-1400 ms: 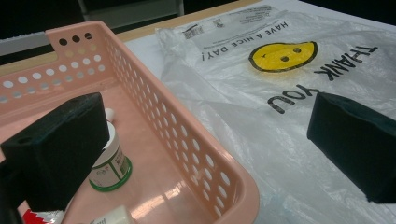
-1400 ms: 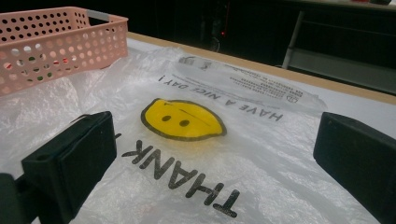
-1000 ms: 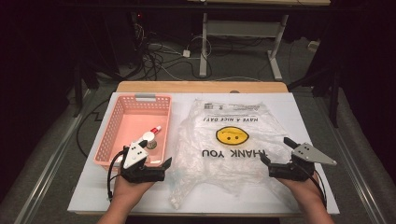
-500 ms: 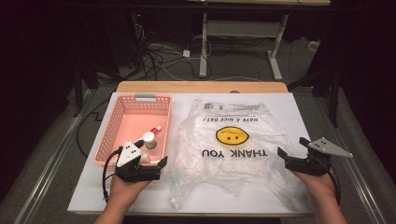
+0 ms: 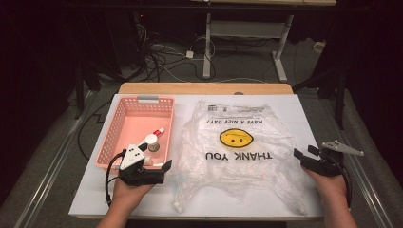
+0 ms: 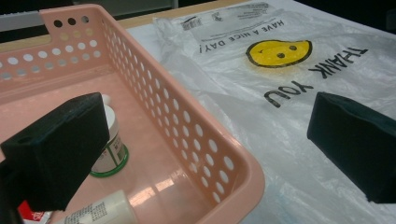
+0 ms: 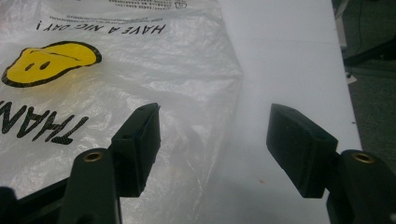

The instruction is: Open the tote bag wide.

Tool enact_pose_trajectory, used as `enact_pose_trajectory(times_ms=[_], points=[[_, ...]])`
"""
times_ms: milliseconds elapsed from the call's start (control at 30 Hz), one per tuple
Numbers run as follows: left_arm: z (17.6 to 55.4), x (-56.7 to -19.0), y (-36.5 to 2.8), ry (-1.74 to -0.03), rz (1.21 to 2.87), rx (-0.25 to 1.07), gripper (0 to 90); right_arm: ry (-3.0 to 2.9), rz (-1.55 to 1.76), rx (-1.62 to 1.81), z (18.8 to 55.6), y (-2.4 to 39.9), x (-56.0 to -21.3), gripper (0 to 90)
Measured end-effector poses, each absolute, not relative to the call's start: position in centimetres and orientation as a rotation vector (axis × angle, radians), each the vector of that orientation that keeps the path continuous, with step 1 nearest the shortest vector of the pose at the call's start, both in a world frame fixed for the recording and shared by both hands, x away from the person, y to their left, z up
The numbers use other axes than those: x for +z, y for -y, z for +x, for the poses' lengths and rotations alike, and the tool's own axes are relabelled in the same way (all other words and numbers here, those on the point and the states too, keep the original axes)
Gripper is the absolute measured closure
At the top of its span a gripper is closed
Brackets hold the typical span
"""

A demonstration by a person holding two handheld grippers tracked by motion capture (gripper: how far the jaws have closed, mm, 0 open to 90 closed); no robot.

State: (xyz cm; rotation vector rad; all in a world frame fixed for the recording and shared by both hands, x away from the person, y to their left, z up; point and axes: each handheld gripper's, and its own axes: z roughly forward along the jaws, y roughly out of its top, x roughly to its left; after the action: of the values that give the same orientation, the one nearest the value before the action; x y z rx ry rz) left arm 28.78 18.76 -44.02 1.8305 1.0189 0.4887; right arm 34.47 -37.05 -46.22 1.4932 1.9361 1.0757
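Observation:
A clear plastic bag (image 5: 237,156) printed with a yellow smiley and "THANK YOU" lies flat on the white table top (image 5: 313,109). My right gripper (image 5: 305,152) is at the bag's right edge. In the right gripper view (image 7: 217,140) its jaws have just been closing but still stand apart, and the bag's edge (image 7: 205,93) runs between them, untouched by the pads. My left gripper (image 5: 148,164) rests at the near right corner of the pink basket (image 5: 124,124). Its jaws are wide open and straddle the basket's rim (image 6: 233,154) with nothing gripped.
Inside the basket stand a small white-lidded jar (image 5: 152,141) and a tube with a red cap (image 5: 158,131); another tube (image 6: 100,212) lies near the front. The table's right edge (image 7: 348,93) is close to the right gripper. Beyond the table lie cables and desk legs.
My right gripper has moved rightward to the bag's right edge, and its jaws look narrower than before. The left gripper has stayed by the basket corner.

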Motion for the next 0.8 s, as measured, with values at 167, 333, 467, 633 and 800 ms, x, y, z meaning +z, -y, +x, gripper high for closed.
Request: enact_pose_trajectory(times_ms=[167, 333, 467, 633, 800], points=[[28.5, -44.1, -18.5, -1.012, 1.847, 0.492, 0.0, -1.98, 1.51, 1.096, 34.8, 36.8, -46.6, 43.3], [28.3, -44.0, -18.6, -1.012, 1.842, 0.494, 0.0, -2.013, 1.527, 1.098, 35.1, 36.6, -46.8, 45.2], [28.3, -44.0, -18.7, -1.011, 1.843, 0.494, 0.0, -2.032, 1.532, 1.062, 35.3, 36.4, -47.2, 43.2], [28.2, -44.0, -18.9, -1.022, 1.846, 0.476, 0.0, -2.041, 1.572, 1.028, 35.9, 36.3, -47.7, 33.9], [28.2, -43.7, -18.8, -1.044, 1.865, 0.506, 0.0, -2.106, 1.52, 0.971, 35.9, 35.6, -47.9, 47.5]])
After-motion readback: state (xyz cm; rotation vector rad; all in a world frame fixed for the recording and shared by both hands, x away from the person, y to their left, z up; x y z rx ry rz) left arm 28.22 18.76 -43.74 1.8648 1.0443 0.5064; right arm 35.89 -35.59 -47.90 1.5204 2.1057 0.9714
